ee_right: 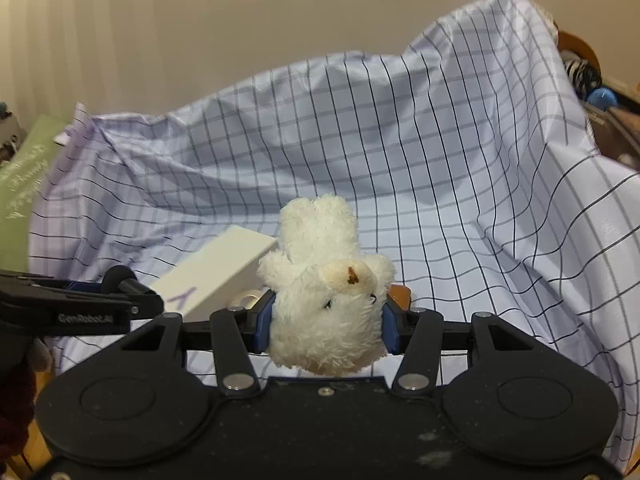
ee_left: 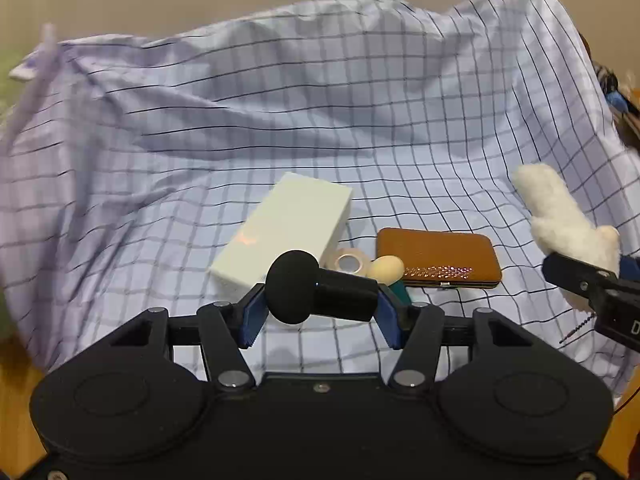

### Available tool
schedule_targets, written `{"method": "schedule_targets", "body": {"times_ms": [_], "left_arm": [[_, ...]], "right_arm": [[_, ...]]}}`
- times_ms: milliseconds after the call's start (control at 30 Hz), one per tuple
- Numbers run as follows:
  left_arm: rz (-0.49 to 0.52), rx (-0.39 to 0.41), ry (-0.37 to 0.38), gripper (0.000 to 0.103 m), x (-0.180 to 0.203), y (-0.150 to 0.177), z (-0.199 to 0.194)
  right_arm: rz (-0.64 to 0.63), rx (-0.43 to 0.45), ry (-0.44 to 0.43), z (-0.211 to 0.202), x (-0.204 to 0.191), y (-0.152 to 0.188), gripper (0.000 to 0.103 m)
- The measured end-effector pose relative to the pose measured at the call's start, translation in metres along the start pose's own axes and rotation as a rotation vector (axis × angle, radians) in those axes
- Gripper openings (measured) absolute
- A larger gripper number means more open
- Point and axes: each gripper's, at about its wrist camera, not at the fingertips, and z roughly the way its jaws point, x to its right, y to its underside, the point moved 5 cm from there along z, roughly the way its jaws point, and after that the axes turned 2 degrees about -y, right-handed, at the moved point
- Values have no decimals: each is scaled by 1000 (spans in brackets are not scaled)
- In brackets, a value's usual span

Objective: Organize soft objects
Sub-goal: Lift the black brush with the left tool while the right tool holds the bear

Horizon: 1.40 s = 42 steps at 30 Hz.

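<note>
My left gripper is shut on a black foam microphone-shaped piece, held crosswise between its blue pads above the cloth. My right gripper is shut on a white plush bear, which hangs head down with its legs pointing away. From the left wrist view the bear and the right gripper appear at the right edge. From the right wrist view the left gripper and its black piece appear at the left edge.
On the checked lilac cloth lie a white box, a brown zip case, a tape roll and a beige egg-shaped thing. A green pad sits at the left; clutter is at the right.
</note>
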Motion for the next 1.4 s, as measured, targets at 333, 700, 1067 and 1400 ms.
{"method": "schedule_targets", "body": {"times_ms": [333,700,1067,1400], "left_arm": [[-108,63,-52,54,-33,35,-81],[-91,270,-202,54,-46,47,-179],[-97,274,-272,54,-71,54,-209],[-159,-26,18,54,-9,85,-111]], "right_arm": [[-34,94,-61,-85,-23,14,51],[-68,106,-141,-143,-48,51,51],[-58,73,-173,-152,-66,62,51],[16,-34,-94,-133,-44,83,51]]}}
